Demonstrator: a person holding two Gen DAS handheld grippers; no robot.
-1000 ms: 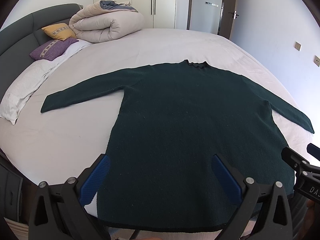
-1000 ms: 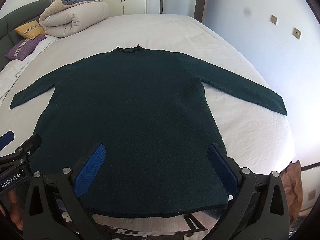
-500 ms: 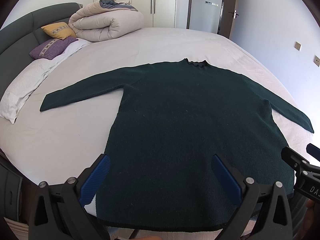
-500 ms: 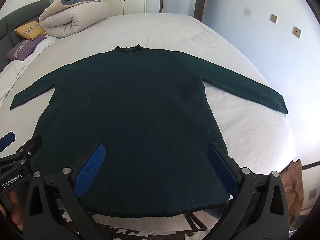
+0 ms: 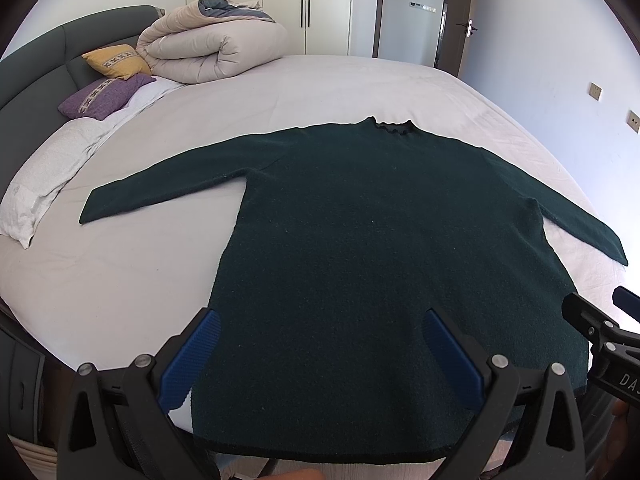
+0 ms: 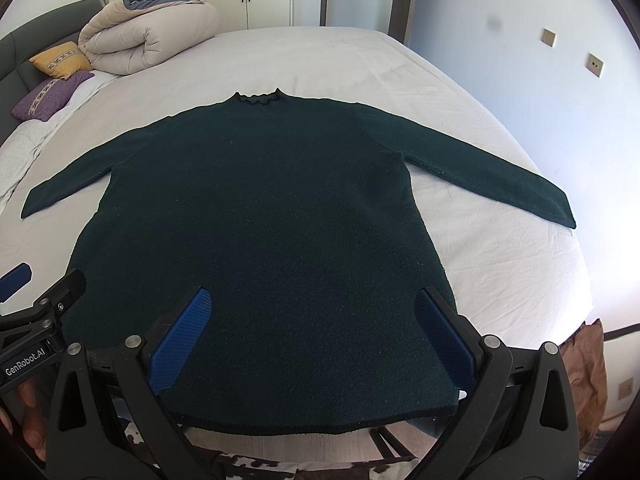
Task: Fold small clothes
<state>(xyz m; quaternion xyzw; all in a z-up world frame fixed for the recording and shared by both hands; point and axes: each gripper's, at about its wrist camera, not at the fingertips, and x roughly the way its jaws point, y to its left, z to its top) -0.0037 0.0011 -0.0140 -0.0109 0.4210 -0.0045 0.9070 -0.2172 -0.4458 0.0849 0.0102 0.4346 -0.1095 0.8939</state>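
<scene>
A dark green long-sleeved sweater (image 5: 372, 240) lies flat on the white bed, collar far, hem at the near edge, both sleeves spread out; it also shows in the right wrist view (image 6: 272, 220). My left gripper (image 5: 320, 354) is open, hovering above the hem's left half. My right gripper (image 6: 314, 340) is open above the hem's right half. Neither touches the sweater. Each gripper shows at the edge of the other's view.
The bed (image 5: 320, 92) has a rolled beige duvet (image 5: 212, 52), a yellow pillow (image 5: 116, 62) and a purple pillow (image 5: 102, 96) at the far left by the grey headboard. A wall with sockets runs along the right. Wardrobe doors stand behind.
Both grippers have drifted very slightly; the sweater lies unchanged and both grippers stay open.
</scene>
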